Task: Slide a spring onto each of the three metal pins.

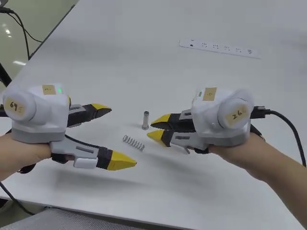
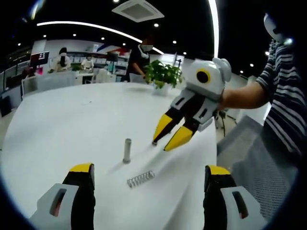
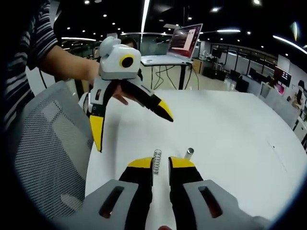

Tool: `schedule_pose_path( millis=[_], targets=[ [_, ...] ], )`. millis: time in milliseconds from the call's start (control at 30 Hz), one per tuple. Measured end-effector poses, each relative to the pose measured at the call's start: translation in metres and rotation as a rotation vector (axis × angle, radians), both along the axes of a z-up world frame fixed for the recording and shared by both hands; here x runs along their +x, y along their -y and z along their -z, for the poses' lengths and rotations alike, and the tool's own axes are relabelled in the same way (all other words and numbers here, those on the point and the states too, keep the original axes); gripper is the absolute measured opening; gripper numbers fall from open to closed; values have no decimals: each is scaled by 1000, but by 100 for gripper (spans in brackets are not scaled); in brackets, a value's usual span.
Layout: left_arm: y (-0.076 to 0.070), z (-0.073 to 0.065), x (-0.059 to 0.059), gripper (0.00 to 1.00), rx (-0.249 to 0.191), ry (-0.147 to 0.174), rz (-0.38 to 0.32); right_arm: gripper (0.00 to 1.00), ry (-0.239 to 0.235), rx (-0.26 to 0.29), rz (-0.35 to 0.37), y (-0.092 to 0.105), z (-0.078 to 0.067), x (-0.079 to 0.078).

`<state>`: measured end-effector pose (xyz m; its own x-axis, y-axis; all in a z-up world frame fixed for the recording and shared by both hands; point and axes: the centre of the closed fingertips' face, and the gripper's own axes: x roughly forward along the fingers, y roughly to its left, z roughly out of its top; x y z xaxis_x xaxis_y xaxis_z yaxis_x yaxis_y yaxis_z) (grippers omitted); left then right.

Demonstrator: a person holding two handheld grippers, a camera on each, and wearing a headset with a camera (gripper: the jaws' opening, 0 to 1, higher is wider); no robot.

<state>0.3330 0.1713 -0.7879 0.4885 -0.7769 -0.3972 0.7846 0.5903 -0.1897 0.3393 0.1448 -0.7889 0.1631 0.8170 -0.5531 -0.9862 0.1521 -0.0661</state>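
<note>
One short metal pin (image 1: pixel 146 120) stands upright on the white table (image 1: pixel 144 57). A small coil spring (image 1: pixel 133 143) lies flat just in front of the pin. My left gripper (image 1: pixel 115 136) is open wide, its yellow tips on either side of the spring and a little above the table. My right gripper (image 1: pixel 156 128) hovers just right of the pin, its jaws a narrow gap apart with nothing between them. In the left gripper view the pin (image 2: pixel 127 150) and spring (image 2: pixel 140 178) lie ahead between my jaws. In the right gripper view the spring (image 3: pixel 157 160) shows through the gap, with the pin (image 3: pixel 189 153) to its right.
A white power strip (image 1: pixel 219 48) lies at the far right of the table. A black cable (image 1: pixel 288 127) trails from the right gripper. The table's near edge (image 1: pixel 144 218) is close below both hands. A grey mesh chair (image 3: pixel 48 143) stands beside the table.
</note>
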Motion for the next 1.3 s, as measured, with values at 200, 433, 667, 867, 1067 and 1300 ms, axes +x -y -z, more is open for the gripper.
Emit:
schedule_pose_path(
  millis=[200,433,667,867,1067,1300],
  targets=[
    [-1,-1,1,92,0,2,-1,11,0,-6,0,-10,5,-1],
    [-2,0,2,92,0,-1,-4,12,8,-41,-2,-20,20,-4],
    [-5,2,1,92,3,-8,-7,13,2,-84,9,-20,40,-3],
    [-5,4,0,92,3,-13,-6,13,-18,-114,35,-16,57,0],
    [-5,5,-2,92,4,-18,-4,13,-8,-140,31,-17,68,-1],
    [-4,6,-3,92,6,-22,-1,8,-15,-142,43,-16,72,1]
  ],
)
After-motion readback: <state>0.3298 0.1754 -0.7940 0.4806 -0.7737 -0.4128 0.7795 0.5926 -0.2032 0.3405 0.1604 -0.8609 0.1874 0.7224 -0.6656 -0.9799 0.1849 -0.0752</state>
